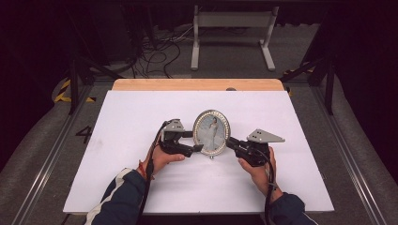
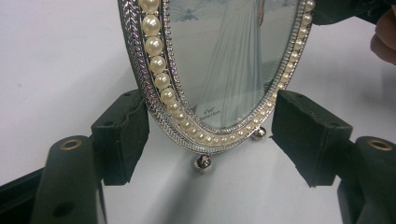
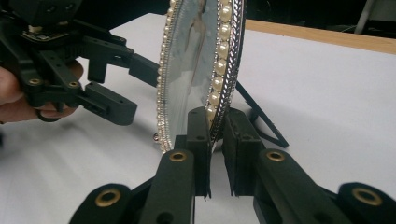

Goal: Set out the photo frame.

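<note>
Both forearms enter from six o'clock. The left gripper [image 1: 199, 148] points toward three o'clock, jaws spread wide. The right gripper [image 1: 230, 140] points toward nine o'clock, jaws nearly closed, pinching.

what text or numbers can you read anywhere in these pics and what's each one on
"4": painted in dark on the grey floor left of the table, in the high view.
A tiny line of print on the paper insert at the bottom of the picture frame, in the left gripper view: too small and blurred to read; it may be a size mark.
Nothing readable on the left gripper or the right gripper.
</note>
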A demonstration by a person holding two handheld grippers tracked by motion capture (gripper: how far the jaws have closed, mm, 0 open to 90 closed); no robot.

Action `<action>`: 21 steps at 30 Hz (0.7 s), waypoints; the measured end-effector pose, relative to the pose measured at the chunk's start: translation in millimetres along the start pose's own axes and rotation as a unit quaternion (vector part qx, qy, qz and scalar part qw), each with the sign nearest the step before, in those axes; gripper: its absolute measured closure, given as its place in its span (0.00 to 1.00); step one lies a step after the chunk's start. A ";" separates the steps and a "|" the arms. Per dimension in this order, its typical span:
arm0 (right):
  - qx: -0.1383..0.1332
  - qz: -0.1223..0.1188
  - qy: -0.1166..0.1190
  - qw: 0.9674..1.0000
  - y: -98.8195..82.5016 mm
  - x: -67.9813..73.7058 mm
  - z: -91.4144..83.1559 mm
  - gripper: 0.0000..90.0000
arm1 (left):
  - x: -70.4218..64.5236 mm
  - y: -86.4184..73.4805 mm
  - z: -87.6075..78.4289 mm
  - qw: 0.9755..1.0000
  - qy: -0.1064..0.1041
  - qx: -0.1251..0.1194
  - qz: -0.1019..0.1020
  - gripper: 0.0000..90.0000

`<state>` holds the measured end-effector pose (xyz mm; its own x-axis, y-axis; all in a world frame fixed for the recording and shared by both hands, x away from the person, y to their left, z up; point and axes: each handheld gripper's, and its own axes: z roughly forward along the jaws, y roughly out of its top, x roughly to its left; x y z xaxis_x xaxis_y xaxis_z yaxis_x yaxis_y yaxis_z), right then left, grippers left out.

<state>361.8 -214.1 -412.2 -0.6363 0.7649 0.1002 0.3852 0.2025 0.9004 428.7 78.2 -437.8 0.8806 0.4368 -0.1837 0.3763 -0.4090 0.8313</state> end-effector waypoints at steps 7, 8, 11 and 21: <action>0.001 -0.002 -0.004 1.000 -0.6 1.1 1.8 0.90 | 0.0 -0.5 -0.8 1.000 0.005 0.001 0.003 0.32; 0.001 -0.002 -0.005 1.000 -0.6 1.5 1.9 0.90 | 0.3 -0.3 0.2 1.000 0.006 0.000 0.002 0.32; 0.003 -0.003 -0.006 1.000 -0.8 2.3 2.2 0.90 | 1.8 -0.1 2.3 1.000 0.014 -0.011 -0.001 0.32; 0.001 -0.002 -0.007 1.000 -1.7 4.9 1.7 0.87 | 6.4 -0.4 -1.7 0.998 0.027 -0.048 -0.015 0.43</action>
<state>359.2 -209.6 -414.0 -0.6287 0.7724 0.0901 0.3841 0.2077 0.8997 433.7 82.5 -438.5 0.8516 0.4915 -0.1820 0.3701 -0.3181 0.8728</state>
